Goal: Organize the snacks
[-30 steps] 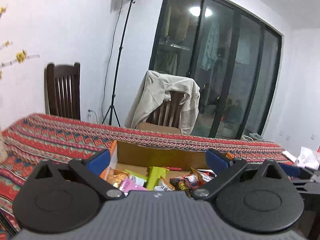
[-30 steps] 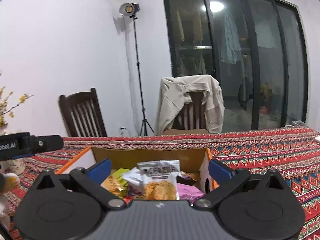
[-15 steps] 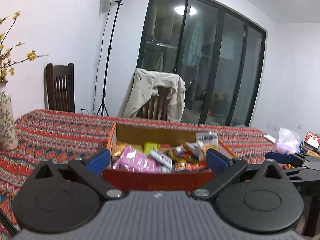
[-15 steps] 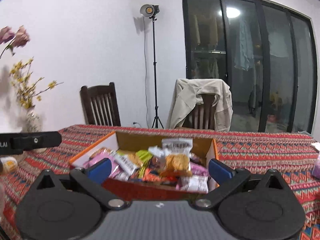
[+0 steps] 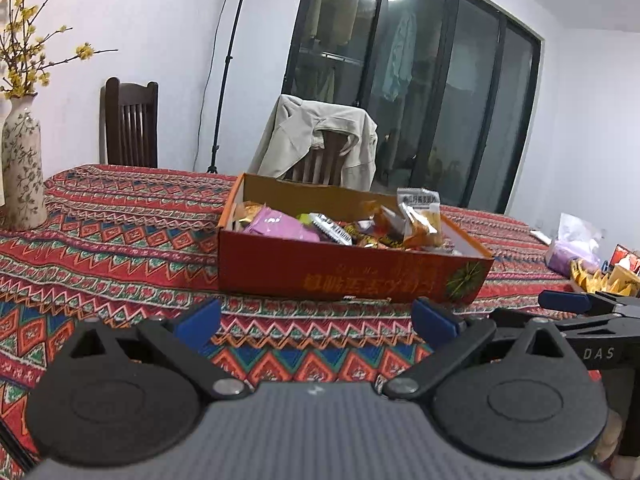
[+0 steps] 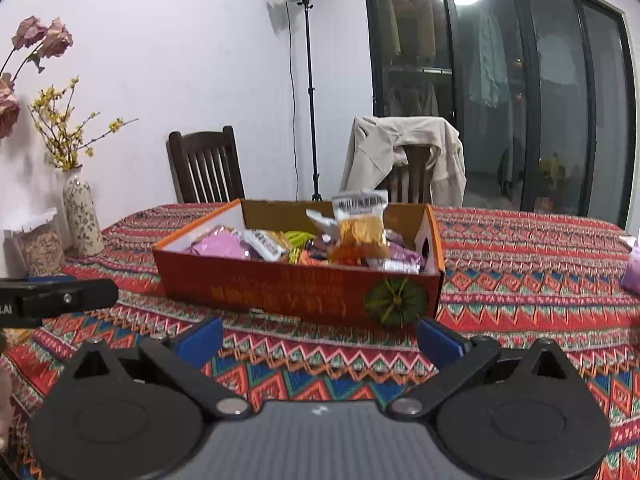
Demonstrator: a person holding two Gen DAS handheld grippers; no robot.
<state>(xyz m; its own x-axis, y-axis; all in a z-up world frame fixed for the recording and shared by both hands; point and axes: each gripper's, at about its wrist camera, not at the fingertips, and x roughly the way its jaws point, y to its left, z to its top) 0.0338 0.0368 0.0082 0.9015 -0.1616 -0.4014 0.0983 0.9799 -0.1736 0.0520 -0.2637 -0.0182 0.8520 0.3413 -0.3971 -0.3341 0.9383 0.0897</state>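
Snacks piled in 1 box (image 6: 280, 292), 2 grippers, left (image 5: 316, 320) & right (image 6: 318, 338), wide apart, empty

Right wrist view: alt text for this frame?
An open red cardboard box full of snack packets sits on a patterned tablecloth, just beyond the open, empty right claw. Behind stand two chairs, a vase and a lamp.

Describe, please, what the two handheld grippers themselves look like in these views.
Both match. The left gripper and right gripper each have a ribbed grey body, two round black discs, black linkage arms with silver pivot bolts, and blue finger pads. White letters "DAS" mark the right gripper's side. No cables or sleeves are visible.
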